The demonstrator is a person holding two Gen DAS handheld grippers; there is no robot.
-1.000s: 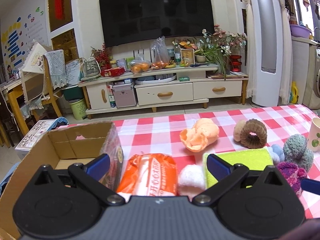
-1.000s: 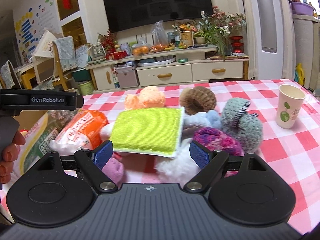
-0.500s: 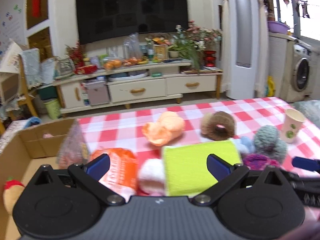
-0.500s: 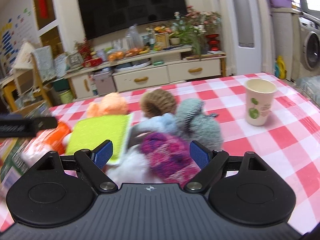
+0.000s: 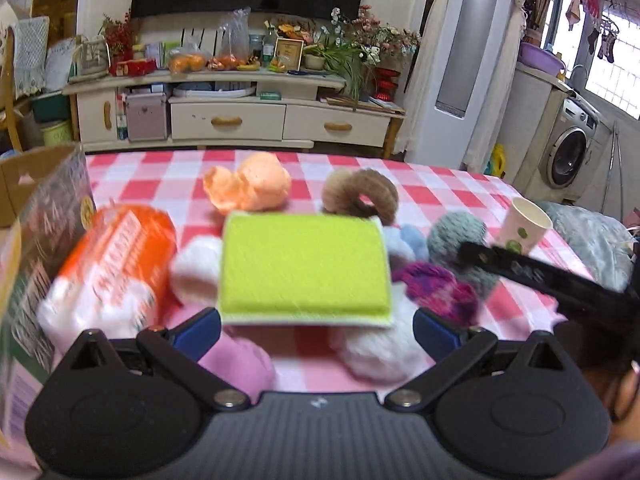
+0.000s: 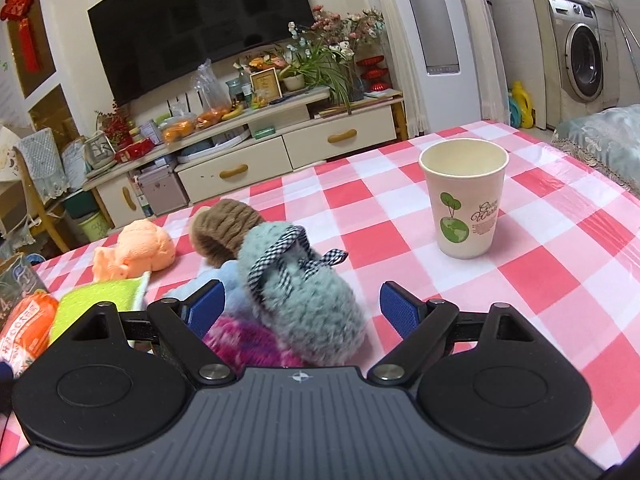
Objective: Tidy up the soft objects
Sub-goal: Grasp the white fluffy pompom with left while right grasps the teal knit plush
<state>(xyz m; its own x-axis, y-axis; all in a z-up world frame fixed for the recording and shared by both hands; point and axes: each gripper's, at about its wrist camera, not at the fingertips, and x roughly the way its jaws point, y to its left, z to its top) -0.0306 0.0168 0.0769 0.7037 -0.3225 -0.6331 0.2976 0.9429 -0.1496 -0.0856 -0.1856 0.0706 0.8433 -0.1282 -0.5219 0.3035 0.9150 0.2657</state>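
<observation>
While both grippers are wide open and hold nothing, the soft toys sit in a heap on the checked table (image 6: 540, 288); from the left come the box (image 5: 24, 184), orange pack (image 5: 116, 256), green sponge (image 5: 304, 268); the left gripper (image 5: 316, 326) should close gently on its sides; the right gripper (image 6: 302, 306) frames the grey fluffy toy (image 6: 308, 304); keep off the cup (image 6: 464, 200).

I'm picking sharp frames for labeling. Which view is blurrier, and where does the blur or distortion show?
Left wrist view: blurrier, with motion smear on the orange tissue pack and cardboard box; the green sponge is soft-edged. Right wrist view: mostly sharp, paper cup print readable, only the purple knit piece smeared. Both show fisheye bending at the edges.
</observation>
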